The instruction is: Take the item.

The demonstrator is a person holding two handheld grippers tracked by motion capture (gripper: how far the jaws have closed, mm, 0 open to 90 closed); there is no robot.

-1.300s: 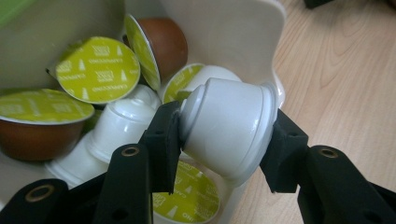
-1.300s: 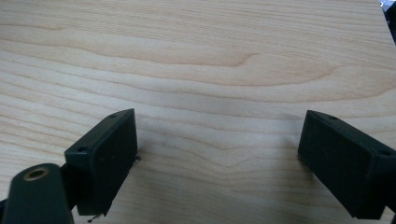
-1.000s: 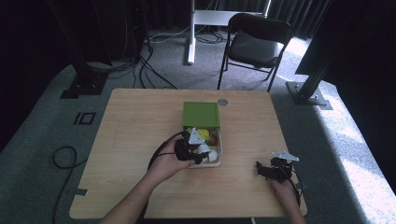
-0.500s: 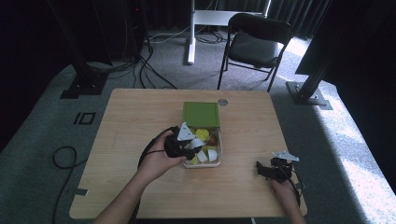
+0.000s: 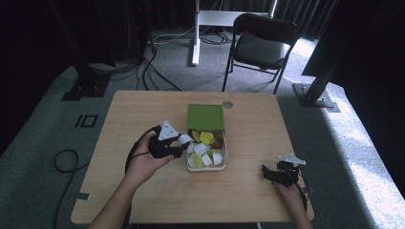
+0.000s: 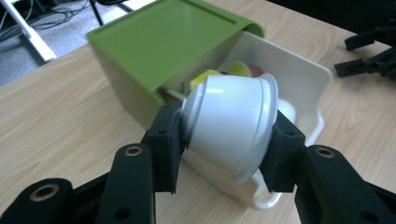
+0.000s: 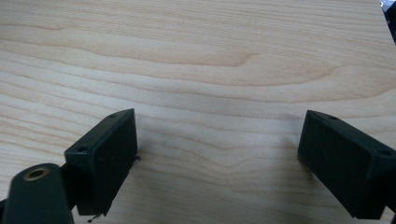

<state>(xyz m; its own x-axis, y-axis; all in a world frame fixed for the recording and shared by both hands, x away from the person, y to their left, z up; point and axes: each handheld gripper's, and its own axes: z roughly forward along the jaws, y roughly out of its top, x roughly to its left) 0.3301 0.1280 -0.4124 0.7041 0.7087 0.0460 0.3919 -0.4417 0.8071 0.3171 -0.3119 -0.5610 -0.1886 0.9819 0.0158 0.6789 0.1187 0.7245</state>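
Observation:
A white box (image 5: 222,155) with a green sliding lid (image 5: 205,117) half drawn back sits mid-table, holding several white, yellow and brown capsules (image 5: 206,138). My left gripper (image 5: 183,142) hovers just left of the box, shut on a white capsule (image 6: 231,125) that lies on its side between the pads (image 6: 169,144). In the left gripper view the box (image 6: 303,74) and lid (image 6: 163,42) lie right behind the capsule. My right gripper (image 5: 266,172) rests low on the table near the front right corner, jaws wide open over bare wood (image 7: 219,140).
The wooden table (image 5: 143,109) has free room on its left and far right. A small round grommet (image 5: 228,104) sits behind the box. A folding chair (image 5: 260,45), desk legs and cables stand on the carpet beyond the far edge.
My left gripper has drawn back leftward and up out of the box, carrying the white capsule. The right gripper has stayed where it was.

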